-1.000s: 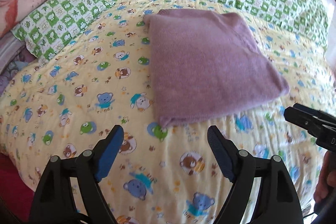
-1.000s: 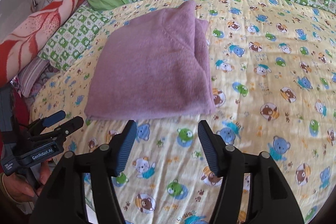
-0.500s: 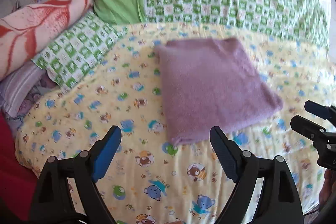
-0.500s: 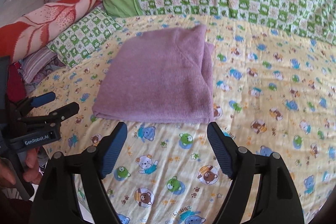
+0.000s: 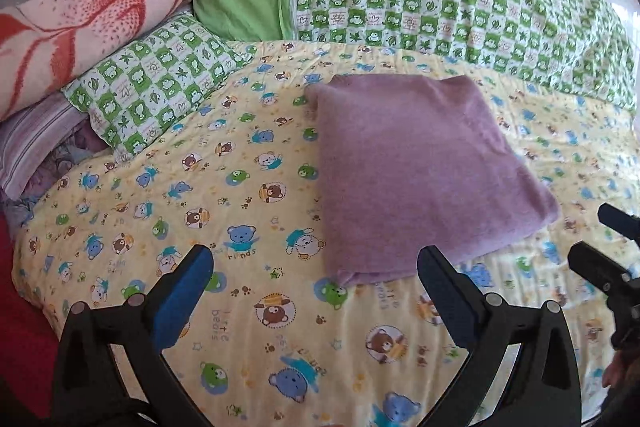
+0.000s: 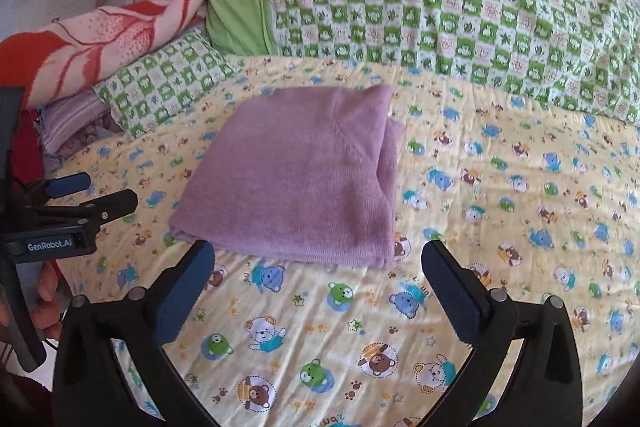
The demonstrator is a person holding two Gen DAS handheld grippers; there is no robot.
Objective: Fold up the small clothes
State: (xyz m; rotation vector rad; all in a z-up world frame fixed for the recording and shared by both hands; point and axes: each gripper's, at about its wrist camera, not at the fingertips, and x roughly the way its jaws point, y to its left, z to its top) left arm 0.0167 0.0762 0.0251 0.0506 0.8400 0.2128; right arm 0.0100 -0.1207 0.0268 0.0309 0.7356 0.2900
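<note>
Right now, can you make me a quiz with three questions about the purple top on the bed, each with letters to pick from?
1. Where does the purple top lie?
A. on the yellow bear sheet
B. on the green checked pillow
C. between the jaws

2. How many purple tops are on the bed?
A. one
B. two
C. three

3. How are the jaws of the left gripper and the right gripper?
A. both shut
B. both open
C. one shut on the top

Answers: 1 A, the bear print shows all around it. 2 A, only one purple bundle shows. 3 B, both pairs stand wide apart, holding nothing.
</note>
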